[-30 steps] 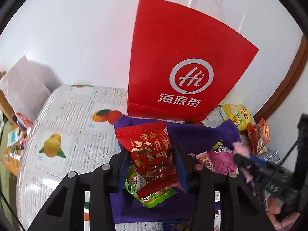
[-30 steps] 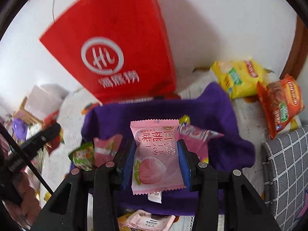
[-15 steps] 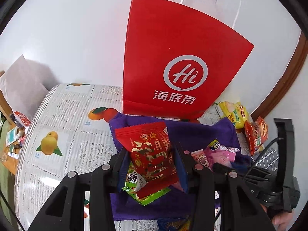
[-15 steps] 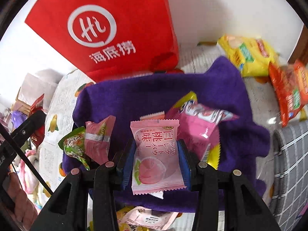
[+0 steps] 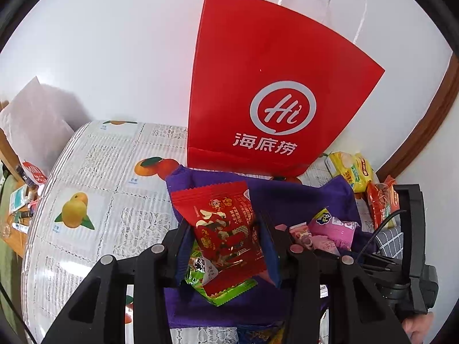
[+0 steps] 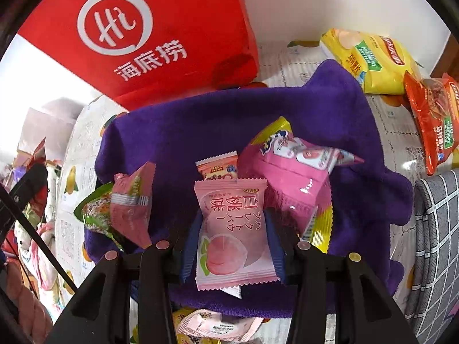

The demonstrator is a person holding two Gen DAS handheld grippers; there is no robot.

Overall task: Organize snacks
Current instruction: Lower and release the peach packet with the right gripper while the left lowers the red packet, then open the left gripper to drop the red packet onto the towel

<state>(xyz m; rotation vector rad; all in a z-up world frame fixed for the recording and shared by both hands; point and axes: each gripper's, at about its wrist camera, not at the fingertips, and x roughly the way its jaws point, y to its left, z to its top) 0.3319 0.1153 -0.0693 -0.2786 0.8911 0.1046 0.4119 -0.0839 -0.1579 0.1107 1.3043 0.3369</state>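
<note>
Two grippers hang over the purple cloth (image 6: pixel 330 109): left gripper (image 5: pixel 226 246) squeezes a red packet (image 5: pixel 223 229), right gripper (image 6: pixel 233 243) squeezes a pink packet (image 6: pixel 232 235).

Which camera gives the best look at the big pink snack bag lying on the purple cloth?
The right wrist view. There the pink snack bag lies in full sight on the purple cloth, just behind the peach packet in the right claw. The left wrist view shows only part of it, small and low at the right.
</note>
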